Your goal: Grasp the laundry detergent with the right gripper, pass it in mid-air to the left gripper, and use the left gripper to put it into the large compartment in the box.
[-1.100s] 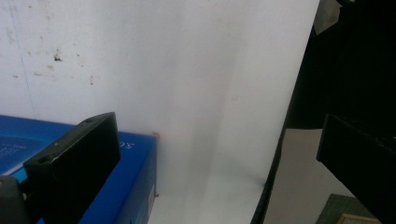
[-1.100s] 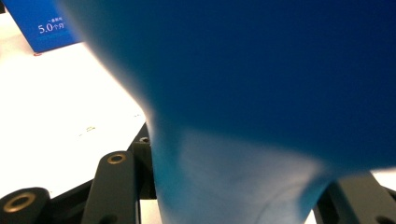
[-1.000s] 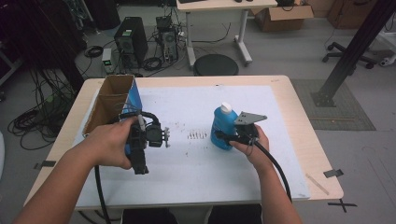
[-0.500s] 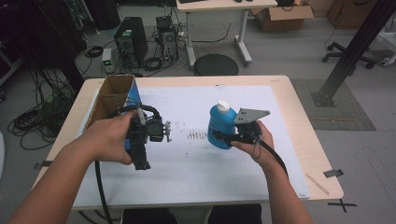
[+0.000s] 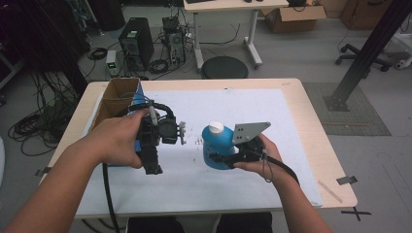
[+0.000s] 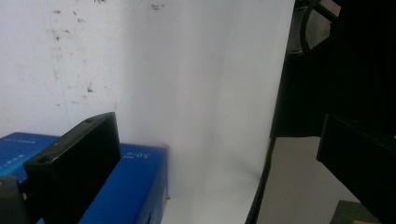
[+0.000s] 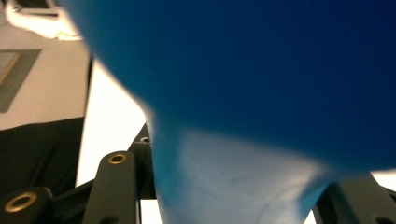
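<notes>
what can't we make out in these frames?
- Blue bottle: right gripper view, too close, blurred, any label unreadable.
- Cardboard box contents: high view, hidden by its walls.
- Blue box: left gripper view, cut off by bottom edge, partly behind the left hand-held gripper.

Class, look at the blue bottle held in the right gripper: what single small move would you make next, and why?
Probably carry the blue bottle a little left toward the open cardboard box. The right gripper is shut on its body, its white cap points up, and the left gripper, jaws open, is near the box.
</notes>
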{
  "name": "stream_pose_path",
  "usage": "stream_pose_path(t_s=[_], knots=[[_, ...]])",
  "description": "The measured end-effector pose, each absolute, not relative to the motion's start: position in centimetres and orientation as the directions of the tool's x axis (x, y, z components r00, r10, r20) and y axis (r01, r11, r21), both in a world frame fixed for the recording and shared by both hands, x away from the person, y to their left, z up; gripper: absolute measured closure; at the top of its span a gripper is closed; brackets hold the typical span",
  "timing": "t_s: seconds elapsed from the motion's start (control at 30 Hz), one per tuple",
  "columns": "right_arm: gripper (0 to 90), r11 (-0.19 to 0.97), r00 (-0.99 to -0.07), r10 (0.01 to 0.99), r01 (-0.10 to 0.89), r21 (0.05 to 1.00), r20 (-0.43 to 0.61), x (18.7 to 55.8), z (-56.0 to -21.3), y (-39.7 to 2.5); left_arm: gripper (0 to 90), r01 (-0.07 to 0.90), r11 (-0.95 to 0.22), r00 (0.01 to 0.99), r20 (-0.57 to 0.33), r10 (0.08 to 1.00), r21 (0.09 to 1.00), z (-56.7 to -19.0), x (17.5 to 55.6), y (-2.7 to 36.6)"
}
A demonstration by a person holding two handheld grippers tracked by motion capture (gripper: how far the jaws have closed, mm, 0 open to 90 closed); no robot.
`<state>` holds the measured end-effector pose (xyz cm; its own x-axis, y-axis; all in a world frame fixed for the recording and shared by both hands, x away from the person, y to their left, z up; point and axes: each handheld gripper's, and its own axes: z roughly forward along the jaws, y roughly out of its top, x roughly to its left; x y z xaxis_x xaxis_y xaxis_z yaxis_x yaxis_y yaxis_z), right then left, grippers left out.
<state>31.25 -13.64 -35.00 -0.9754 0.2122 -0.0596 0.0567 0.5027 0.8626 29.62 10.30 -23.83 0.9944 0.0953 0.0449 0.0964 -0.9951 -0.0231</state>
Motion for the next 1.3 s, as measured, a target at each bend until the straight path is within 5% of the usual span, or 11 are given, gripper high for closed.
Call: stream_pose_path(t_s=[1.3], knots=[[45.6,0.491,-0.999,-0.020,-0.046,0.870,-0.042,29.3,-37.0,-7.3,0.2,0.020,-1.000,1.000,-0.001,0.020,-0.009,-23.3,28.7,7.6]])
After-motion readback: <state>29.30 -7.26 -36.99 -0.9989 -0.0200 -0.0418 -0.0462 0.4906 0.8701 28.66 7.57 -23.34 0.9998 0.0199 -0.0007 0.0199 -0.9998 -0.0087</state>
